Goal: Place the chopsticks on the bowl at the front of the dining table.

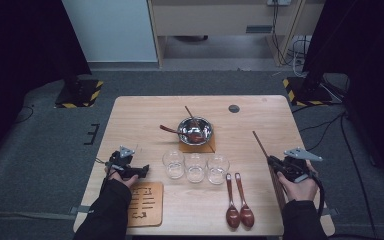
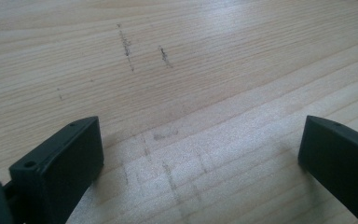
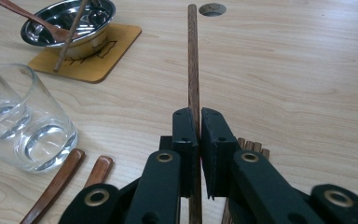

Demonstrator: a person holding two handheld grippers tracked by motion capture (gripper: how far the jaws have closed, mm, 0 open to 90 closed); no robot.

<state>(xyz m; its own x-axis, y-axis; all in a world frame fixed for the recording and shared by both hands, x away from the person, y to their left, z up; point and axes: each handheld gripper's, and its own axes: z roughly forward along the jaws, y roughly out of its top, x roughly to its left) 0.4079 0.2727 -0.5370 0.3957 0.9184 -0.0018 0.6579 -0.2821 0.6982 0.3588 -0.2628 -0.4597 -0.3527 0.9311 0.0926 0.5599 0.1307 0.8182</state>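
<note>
Chopstick (image 3: pixel 193 56) work is the step in hand: the right gripper (image 3: pixel 195 116) has its jaws closed on a single dark wooden chopstick, which runs straight ahead between them, low over the table (image 3: pixel 284 70), and points toward the small round hole (image 3: pixel 212 9) at the far edge. In the high view the same stick (image 1: pixel 260 143) slants up and to the left from the right gripper (image 1: pixel 276 165), near the table's right side, while more chopsticks (image 1: pixel 278 187) lie bundled just beside the right hand (image 1: pixel 300 189). A likely goal is the steel bowl (image 1: pixel 195 130) on its wooden coaster (image 1: pixel 198 146), where one chopstick (image 1: pixel 189 114) and a wooden spoon (image 1: pixel 172 130) already lean. To do it well, I would lift the stick clear before swinging, since the grip sits near one end and the long free end will sweep wide; keep that end above the three glasses (image 1: pixel 195 166) and the two spoons (image 1: pixel 239 202) lying in front of them. Bring the tip over the bowl's rim, lower until it rests inside, and only then let go, so it does not slide off the steel. The left gripper (image 2: pixel 200 149) sits with jaws wide open over bare wood, holding nothing, beside the slotted wooden board (image 1: pixel 145 204).
</note>
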